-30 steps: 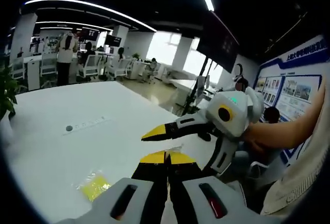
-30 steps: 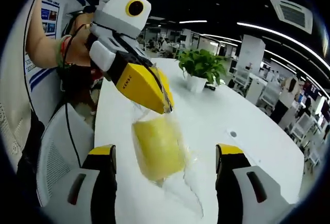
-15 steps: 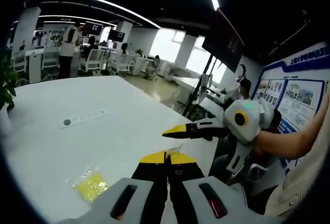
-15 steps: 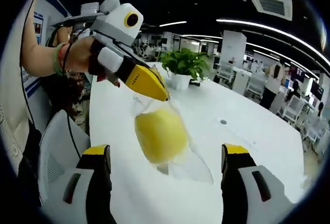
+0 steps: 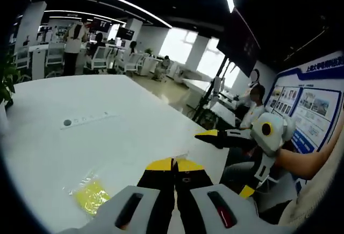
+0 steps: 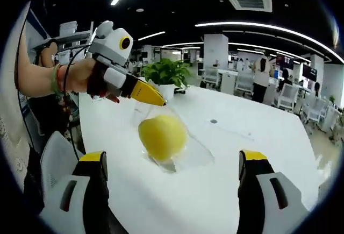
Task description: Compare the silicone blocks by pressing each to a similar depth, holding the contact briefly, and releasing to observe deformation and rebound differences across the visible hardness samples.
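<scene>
A yellow silicone block sits inside a clear plastic bag over the white table. My left gripper comes in from the left, held by a hand, and is shut on the bag's upper edge. In the left gripper view its own jaws meet tip to tip, with a bit of clear film at the tips. My right gripper is open, jaws wide apart, short of the bag. In the left gripper view the right gripper hovers off to the right. A second bagged yellow block lies on the table.
A potted plant stands at the table's far end, also at the left edge. A round grommet is set into the tabletop. A grey chair stands by the table edge. People and office chairs fill the background.
The right gripper has drawn back from the left gripper and the bagged block, which now looks smaller and farther. The left gripper stays shut on the bag.
</scene>
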Demonstrator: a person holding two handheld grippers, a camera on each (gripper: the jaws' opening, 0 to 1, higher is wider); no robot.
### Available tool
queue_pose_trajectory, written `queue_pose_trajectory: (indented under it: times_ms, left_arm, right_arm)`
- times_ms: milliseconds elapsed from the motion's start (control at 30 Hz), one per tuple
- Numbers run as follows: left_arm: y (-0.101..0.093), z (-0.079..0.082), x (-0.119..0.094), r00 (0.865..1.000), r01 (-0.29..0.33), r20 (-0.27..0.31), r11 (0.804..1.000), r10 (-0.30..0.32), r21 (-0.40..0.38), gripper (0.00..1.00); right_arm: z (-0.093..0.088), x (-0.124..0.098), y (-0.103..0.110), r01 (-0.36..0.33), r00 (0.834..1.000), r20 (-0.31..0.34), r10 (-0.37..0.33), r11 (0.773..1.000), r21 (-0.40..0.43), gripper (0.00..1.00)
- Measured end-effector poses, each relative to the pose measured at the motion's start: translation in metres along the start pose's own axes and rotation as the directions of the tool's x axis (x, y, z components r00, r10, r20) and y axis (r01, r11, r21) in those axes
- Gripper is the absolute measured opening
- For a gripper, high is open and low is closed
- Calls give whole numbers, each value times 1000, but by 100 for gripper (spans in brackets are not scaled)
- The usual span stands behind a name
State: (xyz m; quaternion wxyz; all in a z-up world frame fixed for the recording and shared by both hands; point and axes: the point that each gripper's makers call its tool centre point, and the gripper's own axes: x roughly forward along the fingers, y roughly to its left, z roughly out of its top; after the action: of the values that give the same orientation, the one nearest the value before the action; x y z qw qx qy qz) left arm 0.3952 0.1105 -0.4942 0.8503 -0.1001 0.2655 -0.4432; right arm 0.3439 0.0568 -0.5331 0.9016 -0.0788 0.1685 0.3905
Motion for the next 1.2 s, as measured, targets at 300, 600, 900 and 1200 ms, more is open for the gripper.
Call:
queue_pose_trajectory:
  times_ms: [300,600,900,1200]
  left_arm:
    - [1,-2,15,1000,-4,-17,1000,4,-19,0]
    - [7,-11,39,999,-17,-50,1000,17,-15,0]
    - [8,-25,69,998,2,-57,995,-7,-96,0]
    - [15,-42,95,997,31,-68,976,-47,-215,0]
  right_arm:
    - [-2,-17,4,45,998,36,-46,998,32,95]
    - [-11,-31,6,80,995,52,-83,995,61,92]
    - [-34,-40,1,103,994,16,-105,990,95,90]
    - [-43,-40,-5,112,994,2,-113,986,120,90]
